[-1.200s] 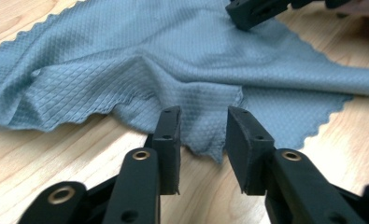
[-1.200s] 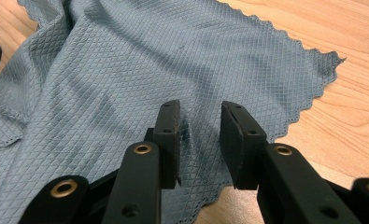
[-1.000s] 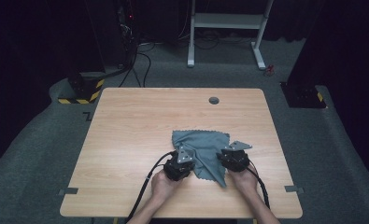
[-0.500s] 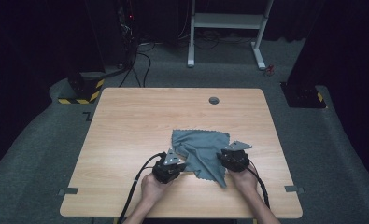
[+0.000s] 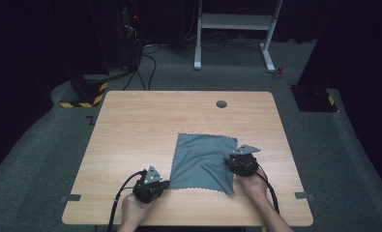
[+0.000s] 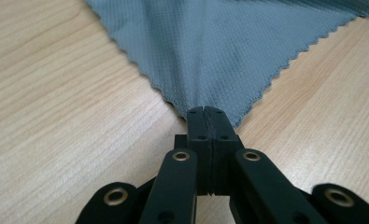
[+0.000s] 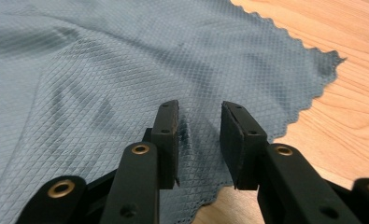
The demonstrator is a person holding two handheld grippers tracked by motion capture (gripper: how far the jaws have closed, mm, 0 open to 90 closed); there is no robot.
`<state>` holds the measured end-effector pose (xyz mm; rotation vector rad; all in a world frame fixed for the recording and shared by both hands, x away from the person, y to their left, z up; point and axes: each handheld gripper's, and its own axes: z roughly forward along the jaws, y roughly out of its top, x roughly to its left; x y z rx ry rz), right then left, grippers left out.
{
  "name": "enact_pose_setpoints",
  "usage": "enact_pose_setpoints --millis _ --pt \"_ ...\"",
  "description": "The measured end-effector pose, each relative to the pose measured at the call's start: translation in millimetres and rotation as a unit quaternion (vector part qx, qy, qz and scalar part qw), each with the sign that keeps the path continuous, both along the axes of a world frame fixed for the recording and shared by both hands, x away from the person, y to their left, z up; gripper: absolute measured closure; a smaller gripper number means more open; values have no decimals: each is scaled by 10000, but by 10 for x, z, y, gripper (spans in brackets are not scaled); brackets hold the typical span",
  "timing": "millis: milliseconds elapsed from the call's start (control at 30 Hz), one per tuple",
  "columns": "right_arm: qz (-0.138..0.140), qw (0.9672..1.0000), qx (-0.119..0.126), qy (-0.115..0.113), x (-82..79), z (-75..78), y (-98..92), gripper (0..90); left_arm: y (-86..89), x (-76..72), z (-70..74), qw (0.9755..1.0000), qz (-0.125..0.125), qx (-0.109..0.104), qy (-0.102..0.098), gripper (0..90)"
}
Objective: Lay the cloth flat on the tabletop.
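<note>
A grey-blue cloth (image 5: 203,157) with pinked edges lies spread on the near right part of the wooden table (image 5: 145,125). My left gripper (image 5: 167,182) sits at the cloth's near left corner. In the left gripper view its jaws (image 6: 204,112) are shut on the tip of that corner, and the cloth (image 6: 219,46) fans out flat beyond them. My right gripper (image 5: 232,162) rests low over the cloth's right edge. In the right gripper view its jaws (image 7: 198,116) stand apart over the cloth (image 7: 102,60), with a small ridge of fabric rising between the pads (image 7: 167,126).
A round cable hole (image 5: 221,104) sits near the table's far edge. Behind the table stand a white desk frame (image 5: 232,29), a black-and-yellow striped base (image 5: 84,94) and floor cables. The table's left half is bare wood. Grey tape tabs (image 5: 70,198) mark the near corners.
My left gripper has moved left along the near edge with the cloth's corner in it, drawing the cloth out flatter and wider. The right gripper has stayed in place.
</note>
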<state>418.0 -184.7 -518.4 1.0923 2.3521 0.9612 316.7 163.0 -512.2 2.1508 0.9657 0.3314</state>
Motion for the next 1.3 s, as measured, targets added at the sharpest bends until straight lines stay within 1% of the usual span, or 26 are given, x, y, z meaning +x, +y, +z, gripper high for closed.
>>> enact_pose_setpoints --millis 33,67,100,133,200,233,333,400,433,500,533,567,600,667,700,733,833,867,1000,1033,1067,1133,1167,1200,1267,1300 --pt "-24 10000 -34 -18 -13 13 3 685 3 3 6 10000 -26 57 -44 895" --pt "3 10000 -22 -7 -32 35 -4 695 -10 -3 10 10000 -28 41 -49 895" --pt "2 10000 59 28 -71 66 -14 707 -17 -8 17 10000 -40 48 -58 895" --pt "65 9999 91 -17 -99 93 -30 716 -23 -13 30 9999 -60 45 -67 895" --pt "200 9997 156 -7 -216 186 -68 729 -16 -9 45 9999 -66 47 -126 894" --pt "263 9995 180 11 -279 224 -85 736 -14 -11 42 9999 -43 -8 -93 895" --pt "485 9985 227 59 -439 276 -126 737 13 -8 15 10000 -14 -33 -81 895" --pt "578 9982 111 132 -513 254 -119 726 19 -9 -5 10000 7 -77 -41 895" --pt "570 9982 53 156 -518 235 -115 714 25 -2 -9 10000 -4 -29 -78 894" --pt "427 9989 41 183 -469 194 -118 682 17 -6 -20 10000 -11 -57 -21 895" --pt "318 9992 110 197 -427 176 -128 679 18 -7 -20 10000 -16 -59 -16 894" --pt "207 9994 150 237 -388 161 -134 681 25 -6 -16 10000 -37 -12 -57 894" --pt "117 9995 122 271 -353 144 -131 687 22 -12 -14 10000 -35 -37 -54 894" --pt "104 9994 0 337 -307 111 -113 724 19 -20 -12 10000 -37 -71 -25 895" --pt "156 9992 -98 368 -292 88 -98 745 19 -21 -15 10000 -37 -81 -20 894" --pt "188 9990 -169 355 -302 70 -78 764 22 -20 -16 10000 -49 -73 -13 895" --pt "235 9989 -288 299 -296 76 -70 894 30 -19 -16 9999 -51 -165 15 895" --pt "265 9986 -329 307 -286 80 -72 898 38 -18 -8 9999 -72 -142 13 895" --pt "243 9979 -557 210 -214 93 -70 900 32 -31 4 9998 -108 -160 41 895" --pt "207 9981 -518 268 -178 97 -85 900 21 -45 5 9997 -155 -192 61 895" --pt "131 9982 -503 305 -126 103 -109 900 19 -48 7 9996 -208 -157 49 895" --pt "106 9984 -460 310 -88 105 -129 900 -23 -70 -9 9995 -243 -173 92 895" --pt "105 9984 -451 316 -78 104 -135 896 -39 -72 -18 9995 -287 -106 124 895" --pt "93 9985 -436 319 -75 97 -137 885 -54 -73 -28 9994 -305 -67 156 894" --pt "70 9987 -400 293 -100 105 -147 818 -79 -80 -48 9993 -329 -47 191 892" --pt "92 9990 -343 255 -130 120 -162 815 -83 -84 -46 9992 -339 -51 192 891"
